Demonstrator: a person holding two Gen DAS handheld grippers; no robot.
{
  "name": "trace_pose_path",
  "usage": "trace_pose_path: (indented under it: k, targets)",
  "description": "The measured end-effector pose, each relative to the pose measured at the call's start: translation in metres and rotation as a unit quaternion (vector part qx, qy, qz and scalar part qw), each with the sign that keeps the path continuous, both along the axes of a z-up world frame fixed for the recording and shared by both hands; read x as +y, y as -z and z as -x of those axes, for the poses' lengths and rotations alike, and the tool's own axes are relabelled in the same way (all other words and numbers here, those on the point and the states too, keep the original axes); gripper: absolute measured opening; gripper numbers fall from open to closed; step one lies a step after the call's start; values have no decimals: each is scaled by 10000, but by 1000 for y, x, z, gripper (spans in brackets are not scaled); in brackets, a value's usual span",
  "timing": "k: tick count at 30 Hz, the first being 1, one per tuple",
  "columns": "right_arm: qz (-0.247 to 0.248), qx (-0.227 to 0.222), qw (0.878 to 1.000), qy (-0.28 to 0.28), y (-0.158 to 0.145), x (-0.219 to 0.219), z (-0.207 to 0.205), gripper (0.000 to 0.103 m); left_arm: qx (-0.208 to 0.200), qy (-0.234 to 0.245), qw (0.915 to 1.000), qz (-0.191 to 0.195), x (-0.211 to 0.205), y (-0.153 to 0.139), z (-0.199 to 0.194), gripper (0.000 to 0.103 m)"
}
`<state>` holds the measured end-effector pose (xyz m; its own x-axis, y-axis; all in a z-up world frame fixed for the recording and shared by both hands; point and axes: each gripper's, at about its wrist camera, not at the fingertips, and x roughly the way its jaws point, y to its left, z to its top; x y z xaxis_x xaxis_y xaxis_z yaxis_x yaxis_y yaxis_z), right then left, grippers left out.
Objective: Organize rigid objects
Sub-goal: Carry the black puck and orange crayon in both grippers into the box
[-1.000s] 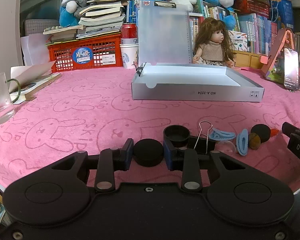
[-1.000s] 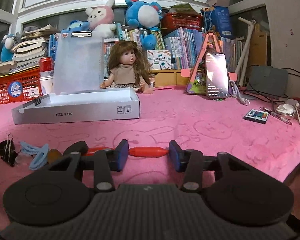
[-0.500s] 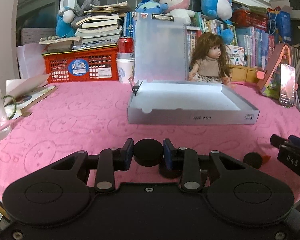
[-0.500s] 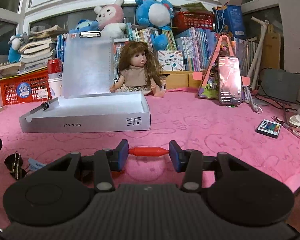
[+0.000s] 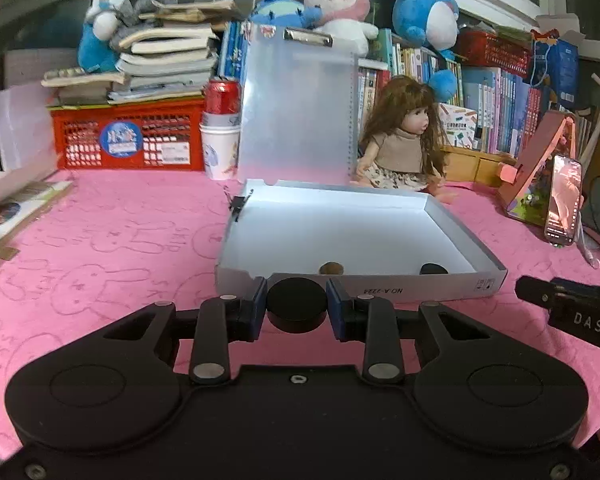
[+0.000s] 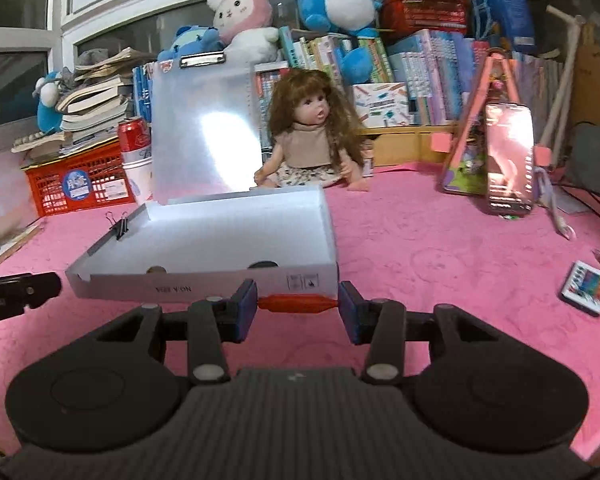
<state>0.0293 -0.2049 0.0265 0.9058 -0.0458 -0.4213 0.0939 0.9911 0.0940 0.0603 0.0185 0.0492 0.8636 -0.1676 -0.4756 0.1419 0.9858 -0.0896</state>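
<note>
Carry step: both grippers loaded, short of the white box.

Low centre of the left wrist view, left gripper (image 5: 297,305) pinched a black round cap (image 5: 297,309) between its pads; low centre of the right wrist view, right gripper (image 6: 298,303) clamped a red pen-like piece (image 6: 298,303) end to end. Just beyond both, the white box (image 5: 432,290) lay open on the pink tabletop (image 5: 112,248), a brown item (image 5: 331,268) and a black item (image 5: 433,269) inside. Next move, judged: clear the near wall, then release. A binder clip (image 6: 119,227) sat on the box's left rim; doll (image 6: 314,136) and phone (image 6: 509,160) stood behind, clear of the path.
</note>
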Motion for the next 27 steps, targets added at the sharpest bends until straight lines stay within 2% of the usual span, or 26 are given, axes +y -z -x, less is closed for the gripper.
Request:
trace_pose_path:
  k: [11,27]
  targets:
    - [-234,291,9989,-296,-10,-12,-51,49,284,121,9995,41,-13,-6,-57,31]
    - [-378,729,9948,-603,-3,-17,-128,49,799,-64,9968,-7,-12,5,-127,30]
